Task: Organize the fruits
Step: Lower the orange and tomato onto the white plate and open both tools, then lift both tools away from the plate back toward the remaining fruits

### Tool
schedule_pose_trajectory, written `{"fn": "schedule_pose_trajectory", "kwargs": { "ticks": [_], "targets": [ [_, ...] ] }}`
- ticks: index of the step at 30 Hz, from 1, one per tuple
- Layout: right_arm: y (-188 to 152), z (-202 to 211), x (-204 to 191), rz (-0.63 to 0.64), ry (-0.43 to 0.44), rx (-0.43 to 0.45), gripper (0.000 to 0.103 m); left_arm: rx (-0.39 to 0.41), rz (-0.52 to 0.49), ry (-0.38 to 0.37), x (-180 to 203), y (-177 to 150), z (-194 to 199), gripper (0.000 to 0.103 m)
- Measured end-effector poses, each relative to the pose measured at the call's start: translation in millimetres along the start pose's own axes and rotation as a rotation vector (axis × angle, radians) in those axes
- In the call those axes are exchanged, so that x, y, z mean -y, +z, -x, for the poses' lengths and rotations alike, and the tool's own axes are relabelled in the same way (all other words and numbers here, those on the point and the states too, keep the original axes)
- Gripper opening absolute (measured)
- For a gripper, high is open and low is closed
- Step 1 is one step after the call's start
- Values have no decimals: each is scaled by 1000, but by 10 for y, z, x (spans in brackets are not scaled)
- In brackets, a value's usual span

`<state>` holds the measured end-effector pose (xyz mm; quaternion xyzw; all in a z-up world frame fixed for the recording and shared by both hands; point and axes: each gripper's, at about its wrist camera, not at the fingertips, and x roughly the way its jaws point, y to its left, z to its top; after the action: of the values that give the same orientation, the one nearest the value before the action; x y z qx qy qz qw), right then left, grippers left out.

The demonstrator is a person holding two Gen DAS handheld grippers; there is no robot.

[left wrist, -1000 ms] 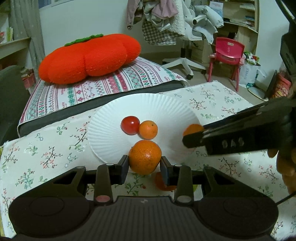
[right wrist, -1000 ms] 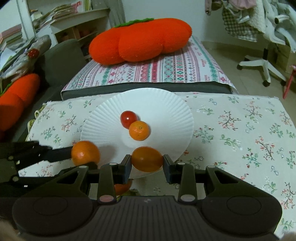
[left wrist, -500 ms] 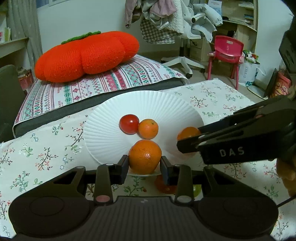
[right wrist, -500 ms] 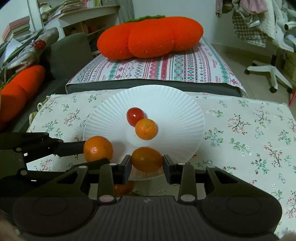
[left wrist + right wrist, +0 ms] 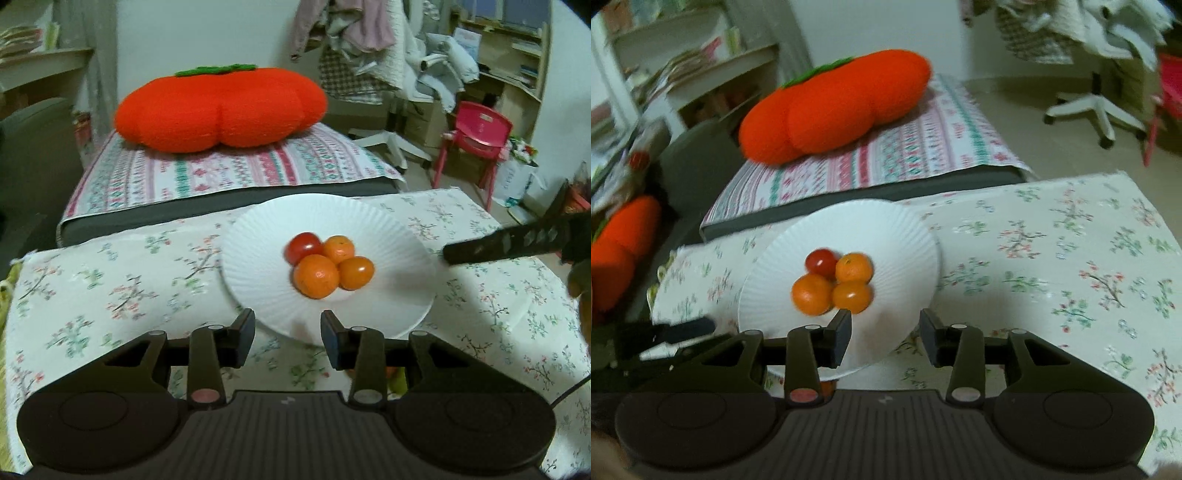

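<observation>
- Lying across the bench [image 5: 110, 280]: a floral cloth, with a pumpkin-shaped cushion [image 5: 219, 109] sitting on the striped bed behind.
- Resting on that cloth: a white ribbed plate [image 5: 399, 251], its near rim hanging just beyond both sets of fingertips.
- Hovering with jaws spread wide and gripping nothing: left hand-held gripper [image 5: 288, 334].
- Likewise gaping wide and carrying nothing: right hand-held gripper [image 5: 885, 334].
- Clustering mid-plate, touching one another: large mandarin [image 5: 316, 276], orange tomato [image 5: 356, 273], small mandarin [image 5: 338, 249], red tomato [image 5: 303, 246].
</observation>
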<state>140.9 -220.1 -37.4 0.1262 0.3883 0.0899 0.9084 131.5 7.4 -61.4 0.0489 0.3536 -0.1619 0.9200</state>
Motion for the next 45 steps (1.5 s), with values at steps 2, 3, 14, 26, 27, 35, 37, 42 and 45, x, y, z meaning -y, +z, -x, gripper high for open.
{"fn": "schedule_pose_trajectory", "kwargs": {
  "ticks": [2,3,14,26,27,35,37,42,45],
  "targets": [
    [52,64,70,-39,9,1,43,-8,6,19,1,-3,64,32],
    [70,104,96,-58,18,-1,44,-10,11,27,8,-1,107,35],
    [-30,549,-323,43,25,-37,56,30,45,161,211,14,814,83],
    [-468,1083,-632,117,17,14,75,65,138,219,320,-278,1299,92],
    [-512,1129,-632,113,19,15,77,60,150,216,325,-297,1324,92],
    [-761,1272,-679,122,6,14,87,37,273,265,373,-424,1561,92],
    [-821,1273,-707,154,4,-1,89,22,261,276,448,-441,1606,92],
    [-959,1248,-731,230,-23,-47,90,36,225,308,541,-416,1752,92],
    [-984,1272,-716,229,-20,-51,93,22,230,301,506,-492,1700,92]
  ]
}}
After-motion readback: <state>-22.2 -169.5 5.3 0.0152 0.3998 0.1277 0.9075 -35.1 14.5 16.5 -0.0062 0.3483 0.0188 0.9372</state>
